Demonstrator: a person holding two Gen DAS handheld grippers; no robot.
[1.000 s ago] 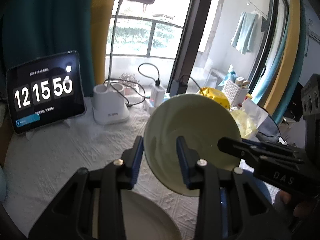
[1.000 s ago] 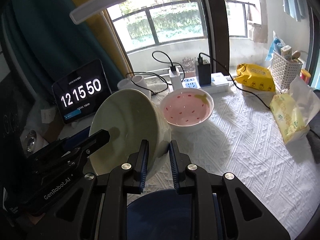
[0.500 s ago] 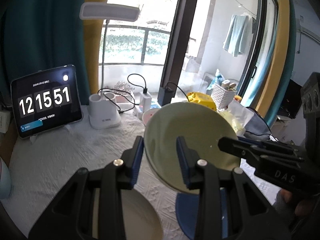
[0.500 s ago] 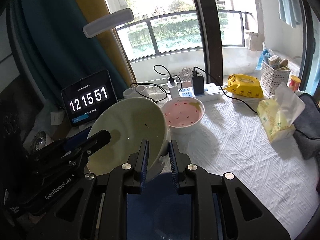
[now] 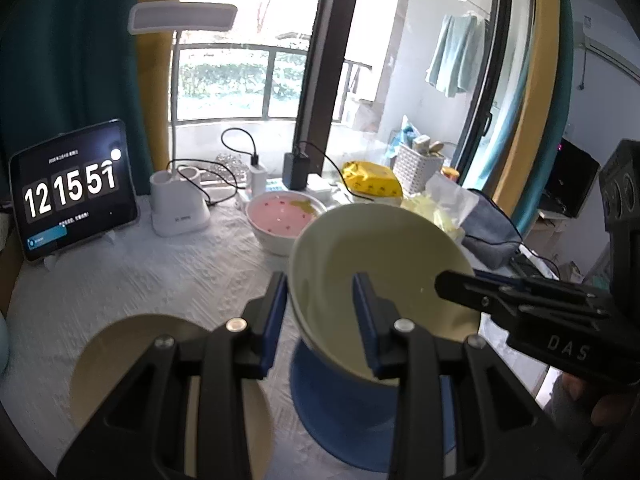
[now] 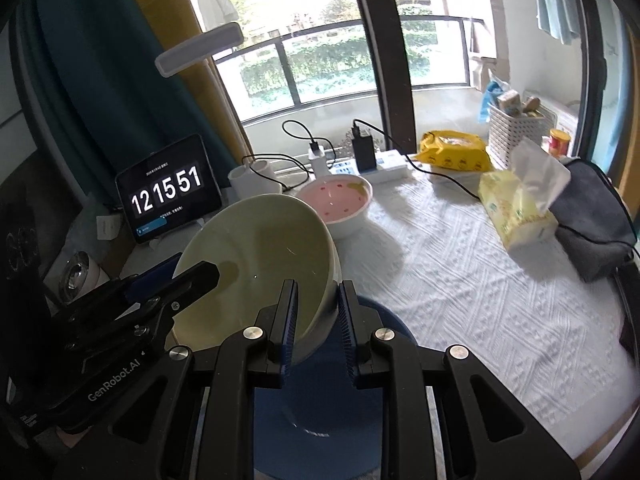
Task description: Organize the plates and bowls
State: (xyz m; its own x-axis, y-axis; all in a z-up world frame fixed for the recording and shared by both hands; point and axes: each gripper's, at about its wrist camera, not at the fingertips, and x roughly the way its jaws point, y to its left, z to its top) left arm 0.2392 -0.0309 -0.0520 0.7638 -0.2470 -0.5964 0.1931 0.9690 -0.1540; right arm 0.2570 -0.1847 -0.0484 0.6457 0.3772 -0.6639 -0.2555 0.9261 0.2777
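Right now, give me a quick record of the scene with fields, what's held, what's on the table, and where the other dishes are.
held item: pale green bowl, tilted, lifted off the table
left claw: shut on the bowl's left rim
right claw: shut on the bowl's right rim
below the bowl: blue plate
beside it: beige plate, lower left in the left wrist view
behind: pink bowl, on the white tablecloth
clock tablet: reads 12 15 51
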